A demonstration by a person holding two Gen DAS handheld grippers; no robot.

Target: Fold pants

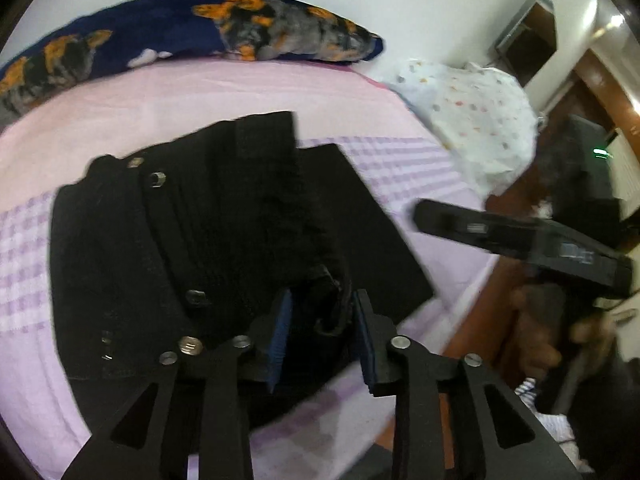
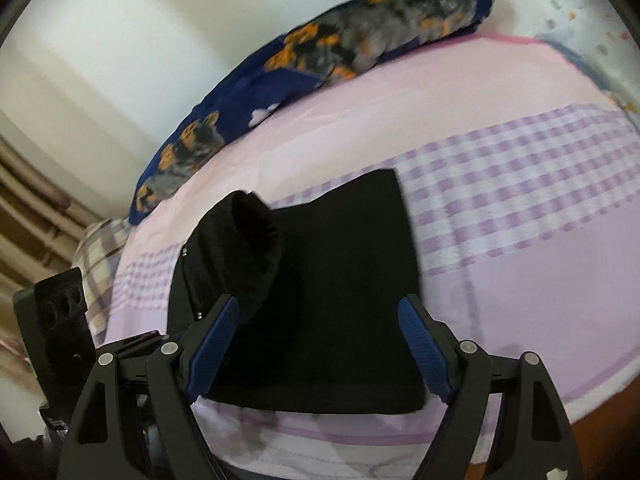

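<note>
Black pants (image 1: 208, 240) fold sits between left claw (image 1: 322, 336), part-spread; right claw (image 2: 320, 344) spread wide, empty.

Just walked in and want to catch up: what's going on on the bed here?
A person holding a gripper in each hand is folding black pants on a bed with a pink and lilac checked sheet. The pants lie folded into a compact stack. The left gripper has its jaws partly apart around a bunched bit of the fabric, not pressing it. The right gripper hovers wide open over the near edge, holding nothing.
</note>
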